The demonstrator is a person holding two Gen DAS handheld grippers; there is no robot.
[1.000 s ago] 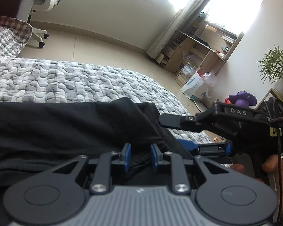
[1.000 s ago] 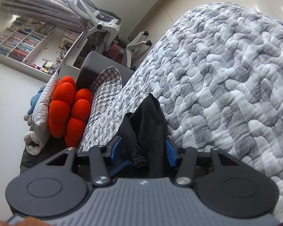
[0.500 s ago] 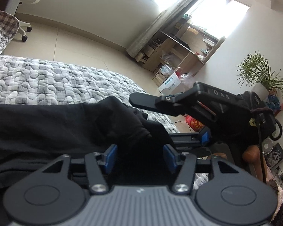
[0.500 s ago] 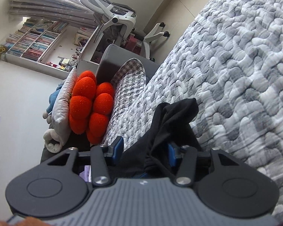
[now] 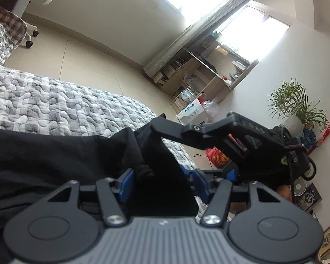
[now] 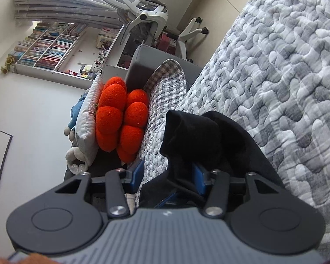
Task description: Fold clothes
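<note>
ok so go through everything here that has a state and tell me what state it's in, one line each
left tongs: jaws just opened, standing apart, black cloth still between them.
right tongs: part open; whether the pads press the cloth I cannot tell.
black garment: bunched and creased, lying on the bed, one end raised at the tongs.
grey quilt: spread flat over the bed.
curtain: drawn aside, window bright.

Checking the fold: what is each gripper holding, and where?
Left gripper's jaws have just been opening; garment lies loose between them. Right gripper has a garment corner between its pads; grip unclear.
</note>
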